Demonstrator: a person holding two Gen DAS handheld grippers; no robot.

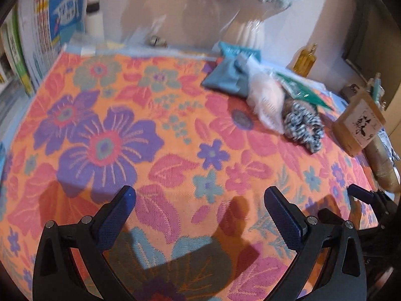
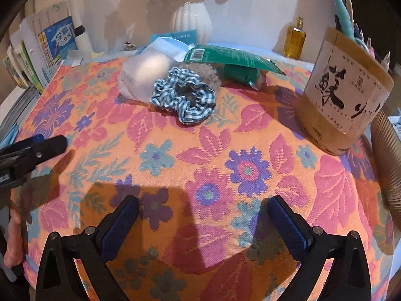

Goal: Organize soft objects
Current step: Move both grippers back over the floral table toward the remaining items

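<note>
We hold both grippers, left (image 1: 200, 202) and right (image 2: 203, 212), jaws released and empty, over the floral-clothed surface (image 2: 205, 150); the blue-white gingham fabric scrunchie (image 2: 184, 95) lies ahead of the right gripper, beside the translucent soft pouch (image 2: 142, 75), likely the first pick.

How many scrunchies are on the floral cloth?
1 for certain: a blue checked scrunchie lies beside the white pouch. A grey fuzzy thing behind it, under the green packet, may be a second; it is mostly hidden.

A matt woven floral tablecloth (image 2: 200, 165) is seen. A gingham cloth scrunchie (image 2: 184, 95) and glossy green plastic packet (image 2: 230, 61) are shown.
</note>
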